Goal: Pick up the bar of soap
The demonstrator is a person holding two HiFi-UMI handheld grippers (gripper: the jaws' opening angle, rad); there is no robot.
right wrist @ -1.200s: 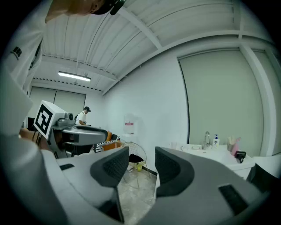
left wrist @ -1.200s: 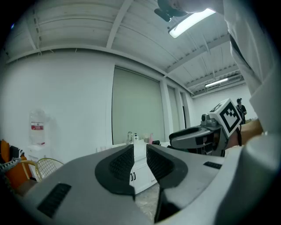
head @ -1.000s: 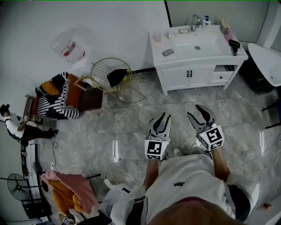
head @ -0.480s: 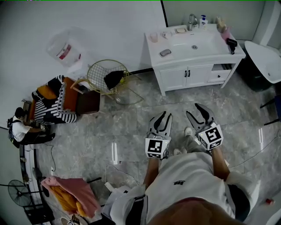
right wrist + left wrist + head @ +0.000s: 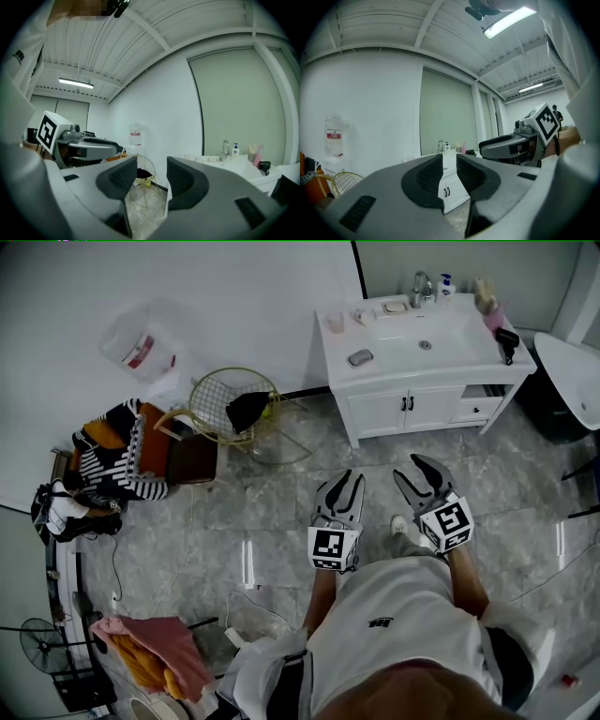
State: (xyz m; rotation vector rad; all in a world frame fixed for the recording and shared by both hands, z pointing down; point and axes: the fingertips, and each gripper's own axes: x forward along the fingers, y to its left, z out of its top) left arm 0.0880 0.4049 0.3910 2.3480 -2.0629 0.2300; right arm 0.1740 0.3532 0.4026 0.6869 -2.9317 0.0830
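shifted since half a second ago: white vanity bench (image 5: 450, 343) sits a bit further right in the head view, and the person crouched by the left wall (image 5: 64, 512) has changed spot. both tongs are about where they were, out in front of the torso.

left tongs (image 5: 343, 486): jaws a narrow gap apart, nothing between them. its own view looks through the gap at the bench's cabinet doors.
right tongs (image 5: 407, 467): jaws apart, somewhat wider, nothing held. the gap shows grey marble floor (image 5: 281, 502) and the gold wire chair (image 5: 230, 399).

both are over the floor, well apart from the bench, pointing roughly toward it.

pale bar of soap (image 5: 394, 307) lies in a small white dish at the back of the bench top, just left of the chrome faucet (image 5: 419, 287). too small for detail. also on the bench: a small grey flat object (image 5: 360, 357) near the front left, a pale cup (image 5: 335, 322) at the left rear corner, and a black hair dryer (image 5: 507, 338) at the right edge.
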